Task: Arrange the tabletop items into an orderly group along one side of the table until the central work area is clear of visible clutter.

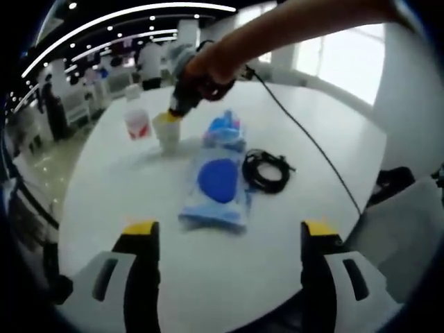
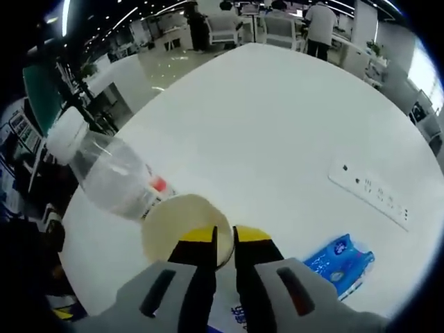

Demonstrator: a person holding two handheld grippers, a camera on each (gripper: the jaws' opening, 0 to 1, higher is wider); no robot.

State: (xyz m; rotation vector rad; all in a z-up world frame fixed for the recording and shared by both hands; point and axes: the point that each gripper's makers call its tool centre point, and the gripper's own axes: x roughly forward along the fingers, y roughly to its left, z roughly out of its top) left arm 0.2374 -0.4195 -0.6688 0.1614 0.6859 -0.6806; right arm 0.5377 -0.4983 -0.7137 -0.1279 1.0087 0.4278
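White round tabletop (image 1: 208,277): near half bare, lots of open room toward the near edge; right side drops off to a grey chair (image 1: 395,229). In right gripper view, far half also bare up to a flush socket strip (image 2: 371,187).
Blue wipes pack (image 1: 218,177) lies mid-table, long axis pointing away; black coiled cable (image 1: 265,170) just beside it on the right, its lead running off to the far edge.
Clear bottle (image 2: 114,173), white cap, red label, tilted near the table edge, touching the paper cup (image 2: 184,232) afaict.
Right tongs (image 2: 223,239) narrow, pinched on the cup rim.
Left tongs (image 1: 229,229) wide, nothing between, hovering over the near edge.
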